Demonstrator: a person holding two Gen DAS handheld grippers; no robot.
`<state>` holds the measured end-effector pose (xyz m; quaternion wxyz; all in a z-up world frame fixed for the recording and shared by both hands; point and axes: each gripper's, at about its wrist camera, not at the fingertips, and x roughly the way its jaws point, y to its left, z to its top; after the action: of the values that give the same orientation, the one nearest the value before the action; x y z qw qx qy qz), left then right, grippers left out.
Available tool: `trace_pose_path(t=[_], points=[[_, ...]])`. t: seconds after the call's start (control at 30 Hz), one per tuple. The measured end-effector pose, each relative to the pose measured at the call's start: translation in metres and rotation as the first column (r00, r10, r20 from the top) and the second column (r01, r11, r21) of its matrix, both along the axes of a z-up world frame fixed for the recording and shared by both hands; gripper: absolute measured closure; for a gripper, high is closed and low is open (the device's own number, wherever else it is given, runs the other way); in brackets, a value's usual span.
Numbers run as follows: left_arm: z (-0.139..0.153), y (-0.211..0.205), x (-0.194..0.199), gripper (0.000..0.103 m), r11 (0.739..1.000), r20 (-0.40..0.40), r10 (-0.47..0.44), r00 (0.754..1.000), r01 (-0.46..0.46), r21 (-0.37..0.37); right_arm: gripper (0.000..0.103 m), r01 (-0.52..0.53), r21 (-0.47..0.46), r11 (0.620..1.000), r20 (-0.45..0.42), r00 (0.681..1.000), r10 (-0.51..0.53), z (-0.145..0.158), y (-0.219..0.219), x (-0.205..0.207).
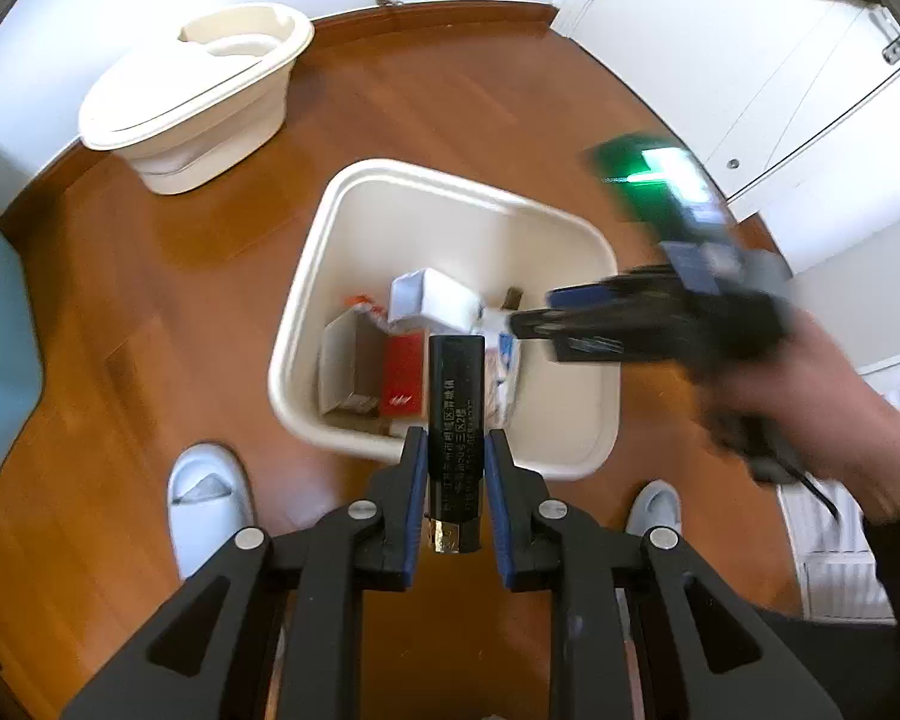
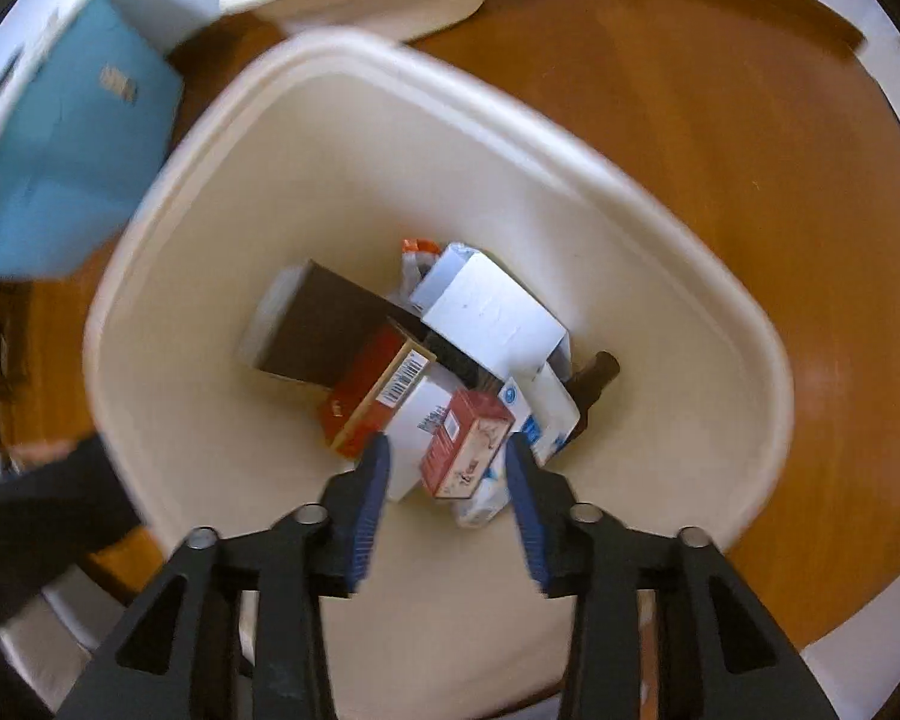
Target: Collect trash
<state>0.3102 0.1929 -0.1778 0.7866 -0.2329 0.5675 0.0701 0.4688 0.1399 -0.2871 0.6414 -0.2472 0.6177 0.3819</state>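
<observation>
A cream trash bin [image 1: 354, 192] stands on the wooden floor and holds several boxes and wrappers. My left gripper [image 1: 455, 441] is shut on a black tube with white print [image 1: 455, 396] and holds it above the bin's near rim. My right gripper [image 2: 447, 468] is open and empty, pointing down into the bin [image 2: 222, 180]. Between its fingers a small red carton [image 2: 465, 444] shows, loose among the trash. The right gripper also shows blurred in the left wrist view [image 1: 534, 324], over the bin's right side.
A cream lidded tub [image 1: 192, 90] stands at the back left by the wall. A teal box [image 2: 72, 138] sits left of the bin. White doors [image 1: 750, 60] are at the right. Two pale slippers [image 1: 210, 504] are beside the bin's near edge.
</observation>
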Motion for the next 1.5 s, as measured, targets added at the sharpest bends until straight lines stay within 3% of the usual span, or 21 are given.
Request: trace_pose_path(t=[0.1,0.17,0.27,0.3,0.37,0.43,0.47,0.5,0.53,0.57,0.63,0.73,0.87,0.97,1.07,1.17,1.2,1.27,1.4,1.43,1.5], points=[[-0.012,0.001,0.021,0.085,1.0,-0.017,-0.015,1.0,0.015,-0.017,0.054,0.095,0.112,0.989,0.042,0.994,-0.101,0.076,-0.039,-0.008],[-0.031,-0.001,0.042,0.085,0.999,-0.049,-0.027,0.998,0.026,-0.025,0.041,0.186,0.166,0.968,0.028,0.981,-0.193,0.117,-0.067,-0.012],[-0.072,-0.003,0.078,0.085,0.996,-0.143,-0.015,0.99,0.003,-0.084,0.028,0.399,0.333,0.854,-0.067,0.914,-0.4,0.191,-0.135,-0.031],[-0.088,-0.005,0.09,0.085,0.994,-0.181,-0.008,0.983,-0.013,-0.113,0.027,0.452,0.403,0.795,-0.108,0.887,-0.45,0.209,-0.157,-0.044],[-0.115,-0.013,0.108,0.085,0.984,-0.247,-0.029,0.968,-0.016,-0.176,0.019,0.514,0.51,0.689,-0.138,0.84,-0.524,0.228,-0.194,-0.068],[-0.142,-0.023,0.124,0.084,0.98,-0.309,-0.045,0.95,-0.018,-0.198,0.019,0.549,0.557,0.624,-0.118,0.796,-0.594,0.224,-0.218,-0.084],[-0.151,-0.024,0.13,0.08,0.984,-0.333,-0.042,0.942,-0.019,-0.179,0.019,0.589,0.52,0.619,-0.14,0.773,-0.618,0.215,-0.223,-0.084],[-0.16,-0.025,0.134,0.051,0.988,-0.353,-0.022,0.935,-0.033,-0.149,0.018,0.648,0.467,0.601,-0.239,0.747,-0.62,0.202,-0.225,-0.078],[-0.164,-0.023,0.138,0.007,0.99,-0.361,0.002,0.933,-0.053,-0.132,0.018,0.675,0.461,0.576,-0.329,0.733,-0.596,0.195,-0.229,-0.069],[-0.167,-0.02,0.138,0.0,0.99,-0.363,0.028,0.931,-0.077,-0.121,0.019,0.669,0.461,0.583,-0.34,0.74,-0.58,0.192,-0.224,-0.069],[-0.172,-0.016,0.135,0.0,0.984,-0.379,0.06,0.923,-0.118,-0.132,0.019,0.614,0.447,0.65,-0.237,0.782,-0.576,0.196,-0.213,-0.071],[-0.143,-0.015,0.129,0.0,0.988,-0.326,0.071,0.943,-0.112,-0.107,0.019,0.595,0.444,0.67,-0.244,0.8,-0.548,0.193,-0.208,-0.078],[-0.043,-0.029,0.097,0.0,0.999,-0.125,-0.006,0.992,0.01,0.031,0.019,0.547,0.45,0.706,-0.213,0.833,-0.51,0.193,-0.19,-0.081],[0.046,-0.05,0.038,0.0,0.967,0.05,-0.063,0.997,0.049,0.251,0.018,0.462,0.559,0.688,-0.102,0.863,-0.495,0.218,-0.193,-0.094],[0.11,-0.067,-0.042,0.0,0.935,0.18,-0.048,0.982,-0.02,0.355,0.0,0.373,0.629,0.683,0.047,0.858,-0.512,0.246,-0.208,-0.119],[0.141,-0.075,-0.119,0.0,0.915,0.277,0.071,0.958,-0.173,0.365,0.0,0.283,0.669,0.687,0.168,0.843,-0.511,0.261,-0.235,-0.175],[0.144,-0.082,-0.145,0.0,0.897,0.288,0.105,0.952,-0.215,0.385,0.0,0.27,0.653,0.708,0.199,0.84,-0.505,0.259,-0.241,-0.192],[0.145,-0.095,-0.174,0.0,0.894,0.301,0.097,0.949,-0.216,0.393,0.0,0.252,0.613,0.749,0.255,0.834,-0.489,0.249,-0.253,-0.229],[0.138,-0.122,-0.22,0.0,0.931,0.346,0.034,0.938,-0.156,0.331,0.0,0.174,0.581,0.795,0.39,0.798,-0.459,0.246,-0.265,-0.296],[0.136,-0.13,-0.227,0.0,0.928,0.349,0.017,0.937,-0.144,0.343,0.0,0.156,0.567,0.809,0.439,0.774,-0.456,0.247,-0.27,-0.313],[0.135,-0.146,-0.24,0.0,0.894,0.361,-0.015,0.932,-0.149,0.423,0.0,0.15,0.573,0.805,0.469,0.745,-0.473,0.249,-0.281,-0.334]])
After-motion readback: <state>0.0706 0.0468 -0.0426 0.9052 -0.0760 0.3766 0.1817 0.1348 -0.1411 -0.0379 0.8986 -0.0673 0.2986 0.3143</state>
